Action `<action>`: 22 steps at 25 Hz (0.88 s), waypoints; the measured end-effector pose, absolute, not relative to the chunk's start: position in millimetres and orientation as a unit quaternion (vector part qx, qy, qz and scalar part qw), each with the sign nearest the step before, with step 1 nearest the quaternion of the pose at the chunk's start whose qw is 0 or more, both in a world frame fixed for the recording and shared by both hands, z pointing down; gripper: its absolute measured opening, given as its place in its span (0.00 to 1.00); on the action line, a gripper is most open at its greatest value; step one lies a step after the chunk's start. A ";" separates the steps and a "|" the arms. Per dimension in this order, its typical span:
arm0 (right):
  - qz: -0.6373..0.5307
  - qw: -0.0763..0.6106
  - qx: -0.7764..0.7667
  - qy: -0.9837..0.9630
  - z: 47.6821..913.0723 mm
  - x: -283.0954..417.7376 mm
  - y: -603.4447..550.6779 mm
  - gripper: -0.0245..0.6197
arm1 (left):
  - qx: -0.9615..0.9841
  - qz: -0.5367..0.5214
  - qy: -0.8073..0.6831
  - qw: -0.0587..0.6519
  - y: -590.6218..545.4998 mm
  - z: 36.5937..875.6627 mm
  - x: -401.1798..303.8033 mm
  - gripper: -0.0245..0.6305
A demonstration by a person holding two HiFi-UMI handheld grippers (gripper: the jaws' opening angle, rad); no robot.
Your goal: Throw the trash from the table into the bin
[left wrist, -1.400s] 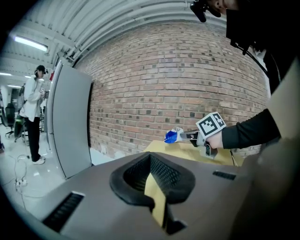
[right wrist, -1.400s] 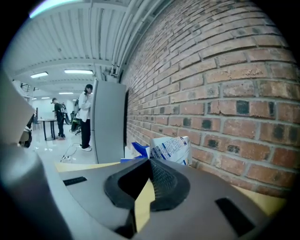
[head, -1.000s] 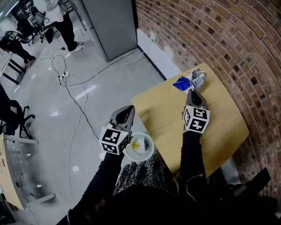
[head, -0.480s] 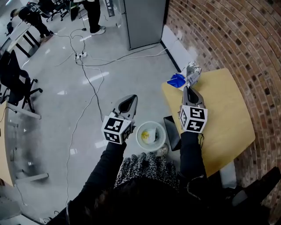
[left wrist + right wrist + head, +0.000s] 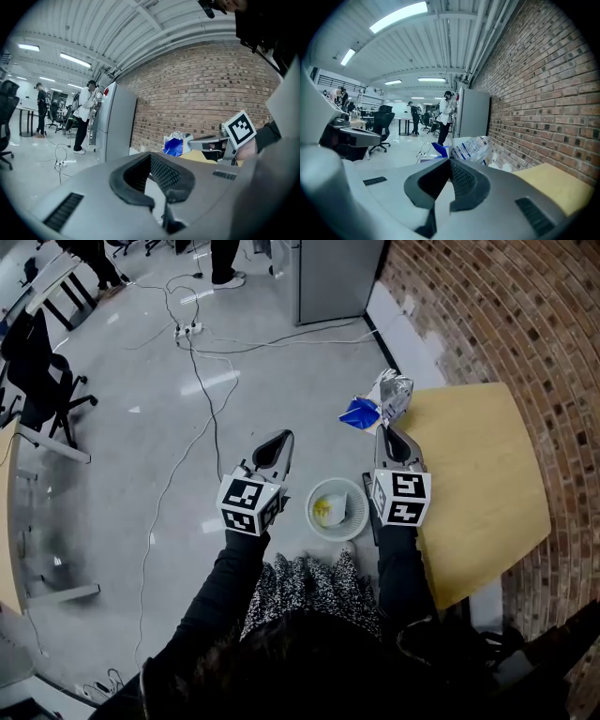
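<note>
Looking down on grey floor [image 5: 122, 446] with cables [image 5: 208, 381], desk [image 5: 478, 474] by brick wall [image 5: 525, 324]. Right tool [image 5: 386, 430] stretched forward, clamped on crumpled wrapper [image 5: 386, 393] past desk corner; left tool [image 5: 281, 439] pinched together, empty; bin [image 5: 315, 521] between them.

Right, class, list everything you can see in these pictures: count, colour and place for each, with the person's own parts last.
table: one, light wood, right, against the wall
brick wall: one, red-brown, far right
bin: one, white, on the floor between the grippers
yellow scrap: one, inside the bin
wrapper: one, silver and blue, at the table's far corner
cabinet: one, grey, top, by the wall
power strip: one, white, floor, upper left
office chair: one, black, left
left gripper: one, grey, jaws shut, empty
right gripper: one, grey, jaws shut on the wrapper
sleeves: two, black, bottom
</note>
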State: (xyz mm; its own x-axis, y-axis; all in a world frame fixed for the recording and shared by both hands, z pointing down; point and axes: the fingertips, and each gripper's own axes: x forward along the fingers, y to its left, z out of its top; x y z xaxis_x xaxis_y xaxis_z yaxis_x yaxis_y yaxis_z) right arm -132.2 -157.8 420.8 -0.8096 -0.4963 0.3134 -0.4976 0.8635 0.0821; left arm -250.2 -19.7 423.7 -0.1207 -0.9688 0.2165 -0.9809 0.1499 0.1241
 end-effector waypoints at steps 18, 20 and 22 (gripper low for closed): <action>0.058 0.222 0.224 -0.947 504.6 -109.1 -131.7 0.05 | 0.650 0.031 -0.739 0.174 -26.8 487.5 -220.8 0.05; 0.061 0.230 0.214 -0.947 517.3 -106.3 -128.6 0.05 | 0.649 0.036 -0.738 0.179 -28.0 496.6 -215.1 0.05; 0.058 0.240 0.199 -0.948 530.9 -106.1 -124.0 0.05 | 0.650 0.044 -0.736 0.182 -29.3 506.2 -210.2 0.05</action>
State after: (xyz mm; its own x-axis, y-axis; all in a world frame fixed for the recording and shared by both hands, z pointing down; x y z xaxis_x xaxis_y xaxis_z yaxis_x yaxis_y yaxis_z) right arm -106.1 -124.0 530.9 -0.8061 -0.3491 0.4778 -0.4051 0.9141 -0.0156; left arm -210.2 -29.3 506.2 -0.0885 -0.9415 0.3251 -0.9736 0.1507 0.1715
